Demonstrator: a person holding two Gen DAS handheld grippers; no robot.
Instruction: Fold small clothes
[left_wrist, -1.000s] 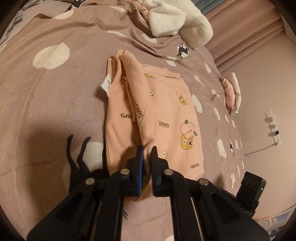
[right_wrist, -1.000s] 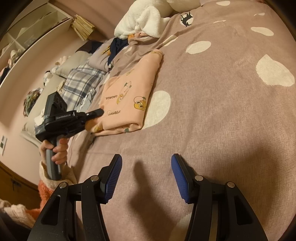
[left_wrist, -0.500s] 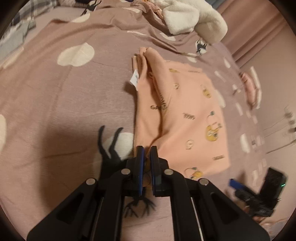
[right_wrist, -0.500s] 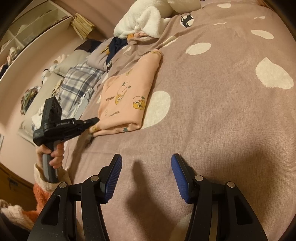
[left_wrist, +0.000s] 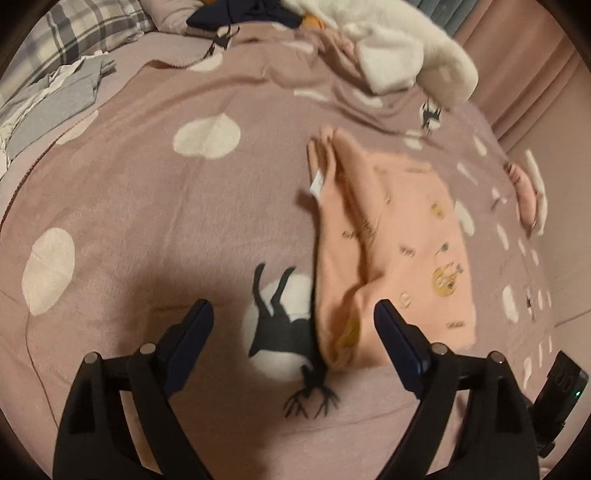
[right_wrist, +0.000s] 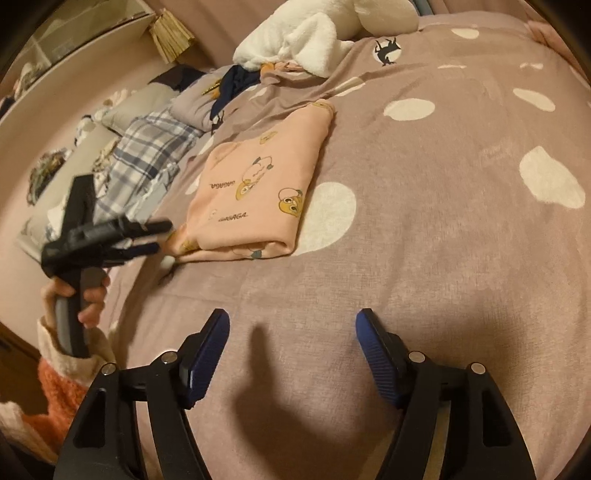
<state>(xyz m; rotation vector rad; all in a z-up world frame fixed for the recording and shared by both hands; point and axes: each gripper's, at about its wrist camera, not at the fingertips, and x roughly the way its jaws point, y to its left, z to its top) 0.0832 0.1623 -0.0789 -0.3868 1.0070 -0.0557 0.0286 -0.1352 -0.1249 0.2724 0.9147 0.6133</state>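
Observation:
A folded peach garment with cartoon prints (left_wrist: 391, 251) lies flat on the mauve bedspread (left_wrist: 155, 229); it also shows in the right wrist view (right_wrist: 258, 192). My left gripper (left_wrist: 293, 314) is open and empty, with the garment's near corner between and just beyond its fingers. In the right wrist view the left gripper (right_wrist: 153, 236) hovers at the garment's left near corner. My right gripper (right_wrist: 291, 332) is open and empty over bare bedspread, well short of the garment.
A white fluffy blanket (left_wrist: 406, 55) and dark clothes lie at the bed's head. A plaid pillow (right_wrist: 147, 155) and grey clothes (left_wrist: 55, 103) sit to the left. A small pink item (left_wrist: 524, 188) lies at the bed's right edge.
My left gripper has opened and let go of the garment's corner, and has drawn back a little. The garment now lies flat. My right gripper has stayed in place, open.

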